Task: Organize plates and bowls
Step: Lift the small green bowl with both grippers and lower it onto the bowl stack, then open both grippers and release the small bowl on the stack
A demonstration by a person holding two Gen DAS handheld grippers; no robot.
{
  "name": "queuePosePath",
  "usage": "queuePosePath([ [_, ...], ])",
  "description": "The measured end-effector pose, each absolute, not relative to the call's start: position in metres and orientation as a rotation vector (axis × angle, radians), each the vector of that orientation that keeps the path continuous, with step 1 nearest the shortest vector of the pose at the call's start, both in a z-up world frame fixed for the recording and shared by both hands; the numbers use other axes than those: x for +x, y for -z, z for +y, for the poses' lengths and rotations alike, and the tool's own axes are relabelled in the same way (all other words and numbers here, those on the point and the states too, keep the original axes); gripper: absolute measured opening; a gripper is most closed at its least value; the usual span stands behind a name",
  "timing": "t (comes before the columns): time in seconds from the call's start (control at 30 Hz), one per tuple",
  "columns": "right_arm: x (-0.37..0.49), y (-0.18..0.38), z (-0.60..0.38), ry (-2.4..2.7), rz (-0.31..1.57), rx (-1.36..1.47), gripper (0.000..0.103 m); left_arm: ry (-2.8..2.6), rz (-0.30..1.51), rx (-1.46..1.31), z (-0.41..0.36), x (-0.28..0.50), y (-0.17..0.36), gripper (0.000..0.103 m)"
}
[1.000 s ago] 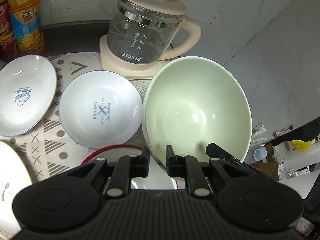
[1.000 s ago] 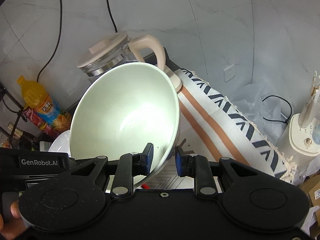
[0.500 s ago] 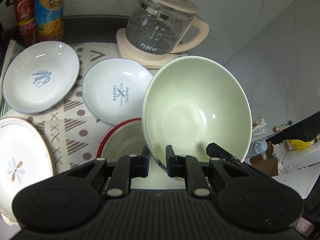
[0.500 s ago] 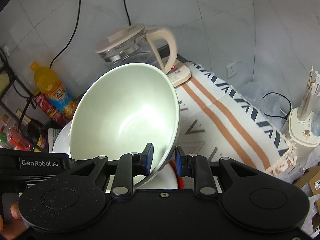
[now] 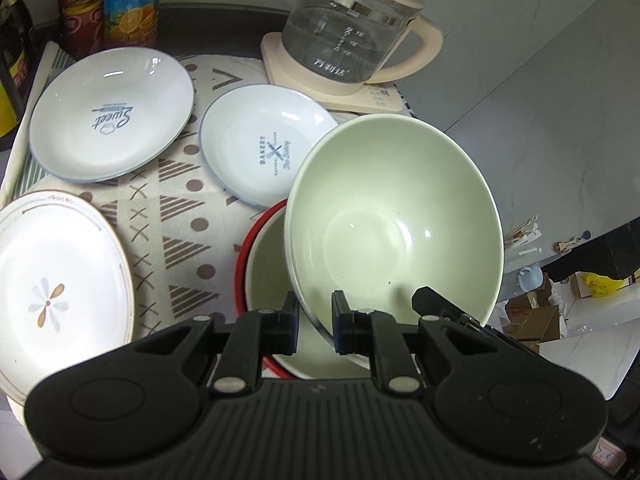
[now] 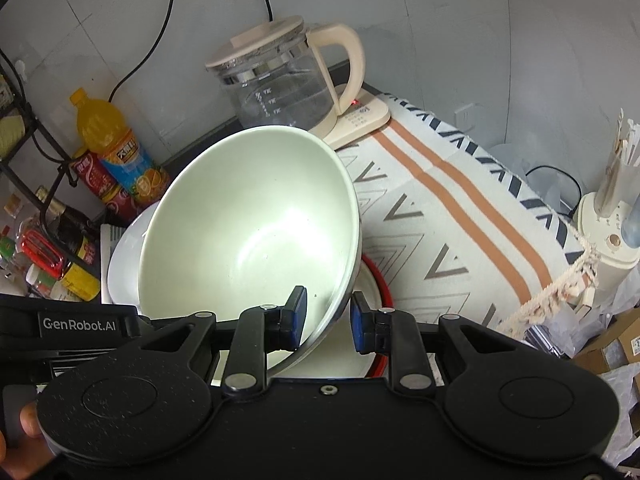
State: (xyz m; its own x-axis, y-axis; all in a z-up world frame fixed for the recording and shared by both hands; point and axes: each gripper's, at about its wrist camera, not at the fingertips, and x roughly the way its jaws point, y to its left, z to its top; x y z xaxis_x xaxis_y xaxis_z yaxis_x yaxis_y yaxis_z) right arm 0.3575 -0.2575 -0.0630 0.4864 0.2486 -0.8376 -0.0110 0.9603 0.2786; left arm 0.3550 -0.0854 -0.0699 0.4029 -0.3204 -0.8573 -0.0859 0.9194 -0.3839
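While the pale green bowl (image 5: 394,216) hangs tilted over the red-rimmed bowl (image 5: 256,276) on the patterned mat (image 5: 176,200), I have my left gripper (image 5: 315,322) and right gripper (image 6: 328,318) each pinching its rim, three plates beyond.

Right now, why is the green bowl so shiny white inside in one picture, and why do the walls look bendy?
Right wrist view: lamp glare washes out the green bowl's inside. Left wrist view: only small glints on the bowl, colour even. Both views: the fisheye lens curves the wall lines, and the corners go dark.
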Motion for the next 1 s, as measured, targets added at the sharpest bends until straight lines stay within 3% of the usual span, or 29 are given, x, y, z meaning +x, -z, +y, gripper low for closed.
queuePosePath([
  [0.73, 0.364, 0.092, -0.244, -0.145, 1.173, 0.219, 0.024, 0.134, 1.248, -0.392, -0.080, 0.367, 0.095, 0.019],
  [1.0, 0.361, 0.083, -0.246, -0.139, 1.169, 0.236, 0.032, 0.113, 1.186, -0.368, -0.070, 0.362, 0.079, 0.046],
])
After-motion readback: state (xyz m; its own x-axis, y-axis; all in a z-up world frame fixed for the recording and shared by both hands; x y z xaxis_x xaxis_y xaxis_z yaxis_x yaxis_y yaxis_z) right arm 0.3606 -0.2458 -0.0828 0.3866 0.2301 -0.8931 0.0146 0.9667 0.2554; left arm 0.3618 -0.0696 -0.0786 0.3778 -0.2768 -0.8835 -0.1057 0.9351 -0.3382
